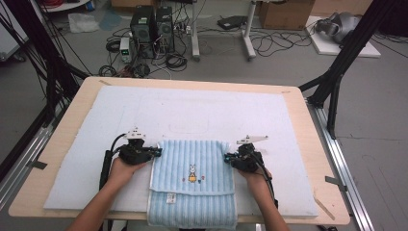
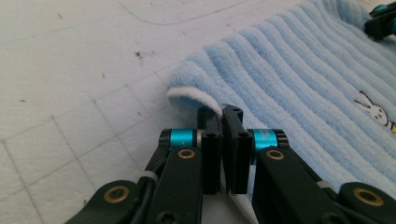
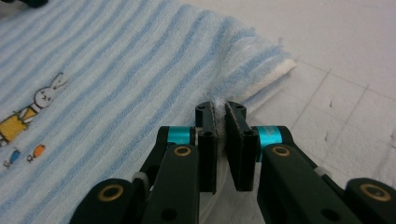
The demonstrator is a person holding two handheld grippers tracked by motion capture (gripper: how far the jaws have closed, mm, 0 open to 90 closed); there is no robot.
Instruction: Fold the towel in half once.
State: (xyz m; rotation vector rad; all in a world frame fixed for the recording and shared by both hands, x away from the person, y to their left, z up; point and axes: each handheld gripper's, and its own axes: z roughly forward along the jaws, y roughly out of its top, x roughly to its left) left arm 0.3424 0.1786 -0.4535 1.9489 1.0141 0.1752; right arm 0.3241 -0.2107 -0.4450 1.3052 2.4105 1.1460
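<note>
A light blue ribbed towel with a small embroidered rabbit lies on the white mat, its near end hanging over the table's front edge. My left gripper pinches the towel's left edge near the far corner; in the left gripper view its jaws are together on the white hem of the towel. My right gripper pinches the right edge; in the right gripper view its jaws clamp a fold of the towel. Both hands rest low on the mat.
The mat covers most of the wooden table. On the floor beyond stand computer towers, tangled cables and a cardboard box. Black frame posts rise at both sides of the table.
</note>
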